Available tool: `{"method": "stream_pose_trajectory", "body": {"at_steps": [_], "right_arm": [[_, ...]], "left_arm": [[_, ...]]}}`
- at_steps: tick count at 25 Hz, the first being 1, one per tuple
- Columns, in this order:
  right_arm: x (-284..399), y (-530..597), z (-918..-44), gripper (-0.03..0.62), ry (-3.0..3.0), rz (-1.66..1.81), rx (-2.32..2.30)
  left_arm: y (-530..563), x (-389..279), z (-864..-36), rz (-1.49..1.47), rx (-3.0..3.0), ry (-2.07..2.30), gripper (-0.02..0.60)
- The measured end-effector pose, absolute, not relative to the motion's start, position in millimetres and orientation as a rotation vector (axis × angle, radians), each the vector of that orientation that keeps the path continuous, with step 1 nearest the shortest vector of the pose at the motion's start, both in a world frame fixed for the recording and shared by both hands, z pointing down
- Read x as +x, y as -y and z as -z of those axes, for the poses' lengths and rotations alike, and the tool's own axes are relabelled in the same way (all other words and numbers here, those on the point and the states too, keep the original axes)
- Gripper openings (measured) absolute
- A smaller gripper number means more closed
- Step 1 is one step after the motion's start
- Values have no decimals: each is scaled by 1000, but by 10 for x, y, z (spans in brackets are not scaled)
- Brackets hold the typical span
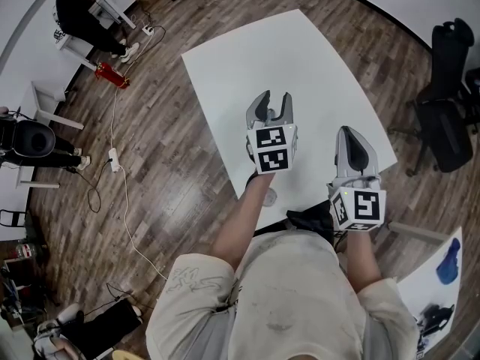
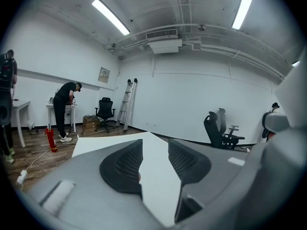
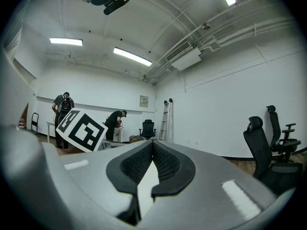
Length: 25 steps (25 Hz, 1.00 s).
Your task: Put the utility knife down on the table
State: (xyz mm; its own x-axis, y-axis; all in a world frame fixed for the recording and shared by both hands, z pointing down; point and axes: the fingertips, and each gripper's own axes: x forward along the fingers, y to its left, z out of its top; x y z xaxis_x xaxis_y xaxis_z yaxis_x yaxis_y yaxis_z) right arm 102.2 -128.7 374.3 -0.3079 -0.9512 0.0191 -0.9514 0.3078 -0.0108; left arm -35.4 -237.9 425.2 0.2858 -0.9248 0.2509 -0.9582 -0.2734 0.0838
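No utility knife in any view: left gripper (image 1: 273, 100) jaws apart and empty, right gripper (image 1: 350, 135) jaws together on nothing, both over the white table (image 1: 300, 58); likely light, rigid and slick, best gripped mid-handle.

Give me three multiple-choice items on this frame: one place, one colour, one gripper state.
1. Colour of the table? A. black B. white C. brown
2. Where is the red extinguisher? A. on a chair B. on the table C. on the wood floor, left of the table
3. State of the left gripper? A. open, nothing between B. shut on a knife C. shut on a cable

Answers: 1 B, plain white in the head view; 2 C, it stands on the floorboards; 3 A, the jaws stand apart and only the table shows between them.
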Motion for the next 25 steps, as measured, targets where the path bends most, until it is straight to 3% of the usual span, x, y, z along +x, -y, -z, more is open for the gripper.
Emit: {"method": "stream_pose_trajectory", "body": {"at_steps": [25], "right_arm": [[1000,1333,-3750,6,2550,-28,1836]], "left_arm": [[1958,-437,-3646,-50,2424,1825,110]]}}
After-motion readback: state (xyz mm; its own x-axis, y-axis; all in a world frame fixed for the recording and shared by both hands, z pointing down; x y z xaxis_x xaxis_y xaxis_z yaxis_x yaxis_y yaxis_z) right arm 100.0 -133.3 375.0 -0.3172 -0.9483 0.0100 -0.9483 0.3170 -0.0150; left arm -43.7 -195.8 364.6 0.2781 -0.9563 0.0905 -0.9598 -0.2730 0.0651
